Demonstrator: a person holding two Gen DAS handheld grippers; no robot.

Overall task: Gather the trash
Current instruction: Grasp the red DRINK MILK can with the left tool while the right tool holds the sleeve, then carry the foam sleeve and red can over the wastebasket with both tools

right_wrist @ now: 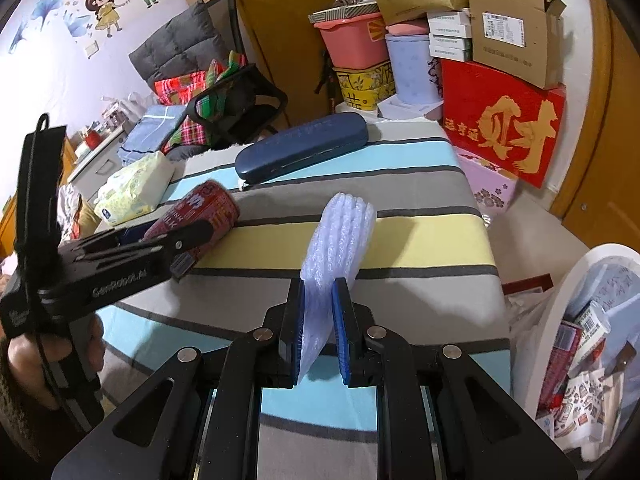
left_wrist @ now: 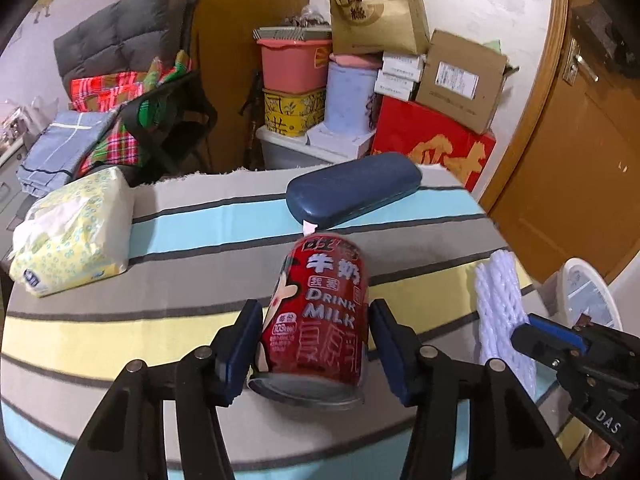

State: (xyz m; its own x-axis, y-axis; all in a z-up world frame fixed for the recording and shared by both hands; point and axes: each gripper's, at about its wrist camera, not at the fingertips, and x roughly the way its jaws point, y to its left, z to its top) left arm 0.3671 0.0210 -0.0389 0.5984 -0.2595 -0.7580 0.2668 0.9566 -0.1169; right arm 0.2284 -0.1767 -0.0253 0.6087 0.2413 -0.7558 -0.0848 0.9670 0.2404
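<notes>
While gripped, can [left_wrist: 316, 312] lengthwise (top away).

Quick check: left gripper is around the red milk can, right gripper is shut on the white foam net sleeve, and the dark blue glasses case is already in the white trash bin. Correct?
Not quite. The dark blue glasses case lies on the striped tablecloth, not in the white trash bin, as the right wrist view shows. The rest holds: the left gripper is around the red milk can, and the right gripper is shut on the white foam net sleeve.
</notes>
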